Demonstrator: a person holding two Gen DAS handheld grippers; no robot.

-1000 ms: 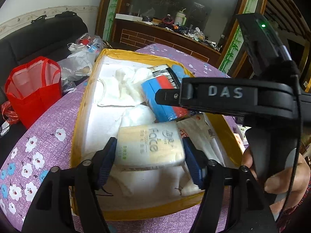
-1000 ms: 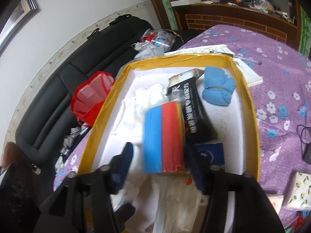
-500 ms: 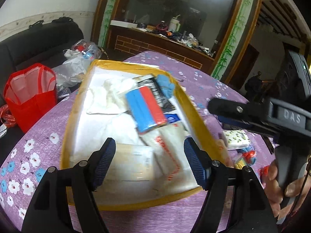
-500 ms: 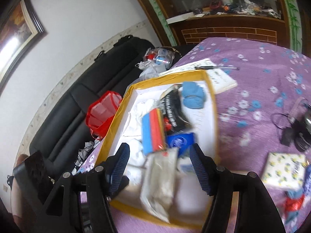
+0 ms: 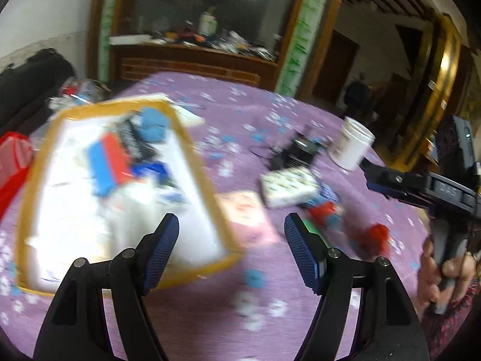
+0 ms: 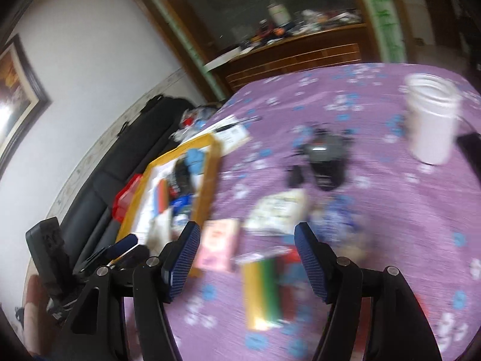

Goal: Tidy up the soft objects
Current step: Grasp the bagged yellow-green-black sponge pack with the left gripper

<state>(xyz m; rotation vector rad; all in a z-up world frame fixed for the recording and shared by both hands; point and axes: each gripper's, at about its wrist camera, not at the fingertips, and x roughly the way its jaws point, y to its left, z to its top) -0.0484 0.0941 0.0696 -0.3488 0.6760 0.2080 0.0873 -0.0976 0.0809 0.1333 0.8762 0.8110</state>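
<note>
A yellow-rimmed white box (image 5: 192, 162) at the left holds a blue-and-red sponge (image 5: 108, 162), a blue cloth (image 5: 153, 126), a dark packet and white packs. My left gripper (image 5: 231, 249) hangs open and empty over the box's near right corner. To its right on the purple cloth lie a pink packet (image 5: 249, 210), a patterned tissue pack (image 5: 288, 186) and small red pieces (image 5: 375, 237). My right gripper (image 6: 246, 258) is opening, with nothing between its pads. Below it lie the pink packet (image 6: 216, 243) and a yellow-green sponge (image 6: 264, 291). Both views are blurred.
A white cup (image 6: 433, 120) and a black device with a cable (image 6: 324, 162) stand further back on the flowered tablecloth (image 6: 405, 225). A black sofa and a red bag (image 6: 126, 198) lie left of the table. A hand (image 5: 436, 270) holds the right gripper.
The left gripper let go of the white tissue pack and the right one of the blue-and-red sponge. Both lie in the box. Both grippers drew back and swung right over the loose items.
</note>
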